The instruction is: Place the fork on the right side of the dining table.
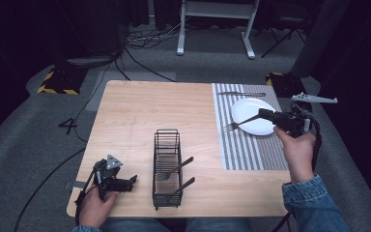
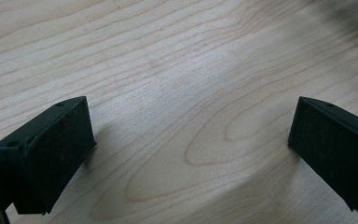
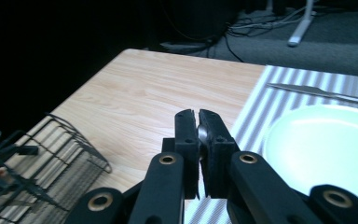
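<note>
1. The right gripper (image 1: 265, 114) is clamped on the handle of a fork (image 1: 239, 124); in the right gripper view its two black jaws stand pressed nearly together with a sliver of metal (image 3: 202, 135) showing between them.
2. The fork sticks out ahead of that gripper, tines hanging above the striped placemat (image 1: 246, 150), its shaft crossing the rim of the white plate (image 1: 251, 110) (whether it touches the plate I cannot tell).
3. Beyond the plate, farther from the gripper, a knife (image 1: 241, 93) lies on the placemat.
4. The left gripper (image 1: 125, 183) is spread wide with nothing between its jaws, close over bare wood of the counter (image 2: 177, 93).
5. Just ahead of the left gripper stands a black wire caddy (image 1: 167, 166) with cutlery in it, two dark handles poking out of the side away from that gripper.
</note>
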`<state>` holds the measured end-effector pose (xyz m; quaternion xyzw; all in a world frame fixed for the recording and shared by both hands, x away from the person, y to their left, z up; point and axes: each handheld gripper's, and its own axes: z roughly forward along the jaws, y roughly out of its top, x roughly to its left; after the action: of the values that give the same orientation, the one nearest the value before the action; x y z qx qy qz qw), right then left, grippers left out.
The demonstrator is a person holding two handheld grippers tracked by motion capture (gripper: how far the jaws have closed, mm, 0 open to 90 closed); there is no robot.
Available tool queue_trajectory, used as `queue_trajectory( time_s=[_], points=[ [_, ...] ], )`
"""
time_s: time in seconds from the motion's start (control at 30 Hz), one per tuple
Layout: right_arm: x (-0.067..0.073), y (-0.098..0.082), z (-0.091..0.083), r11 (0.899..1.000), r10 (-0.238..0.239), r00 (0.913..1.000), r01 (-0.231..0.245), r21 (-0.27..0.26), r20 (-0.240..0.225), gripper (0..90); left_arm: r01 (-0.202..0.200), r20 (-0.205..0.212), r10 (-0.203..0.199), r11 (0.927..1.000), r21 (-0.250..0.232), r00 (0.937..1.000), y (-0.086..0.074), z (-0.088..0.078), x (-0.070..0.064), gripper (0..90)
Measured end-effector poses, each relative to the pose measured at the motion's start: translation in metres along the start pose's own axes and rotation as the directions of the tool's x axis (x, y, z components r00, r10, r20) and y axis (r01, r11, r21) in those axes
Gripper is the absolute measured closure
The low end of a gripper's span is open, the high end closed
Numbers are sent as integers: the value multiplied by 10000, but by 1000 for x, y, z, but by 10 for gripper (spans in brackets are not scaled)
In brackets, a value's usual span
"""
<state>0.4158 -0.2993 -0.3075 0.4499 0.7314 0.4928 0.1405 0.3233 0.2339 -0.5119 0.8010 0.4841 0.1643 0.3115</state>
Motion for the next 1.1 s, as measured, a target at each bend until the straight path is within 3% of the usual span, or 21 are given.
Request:
queue_trajectory(
  time_s=[0.27, 0.53, 0.87, 1.1],
  points=[
    [-24, -11, 4, 9989, 254, 9966, -284, 382, 789, 862, 6, -5, -6, 10000, -20, 10000, 0, 0, 0, 2],
    [-43, -25, 15, 9941, 670, 9919, -756, 773, 1080, 863, 4, -7, -4, 10000, -32, 10000, 0, 0, 0, 2],
    [-54, -35, 23, 9888, 866, 9865, -1021, 1086, 1391, 862, 6, -10, -6, 10000, -24, 10000, 0, 0, 0, 2],
    [-56, -39, 27, 9860, 1009, 9868, -1162, 1192, 1267, 862, 6, -9, -6, 10000, -24, 10000, 0, 0, 0, 2]
  ],
)
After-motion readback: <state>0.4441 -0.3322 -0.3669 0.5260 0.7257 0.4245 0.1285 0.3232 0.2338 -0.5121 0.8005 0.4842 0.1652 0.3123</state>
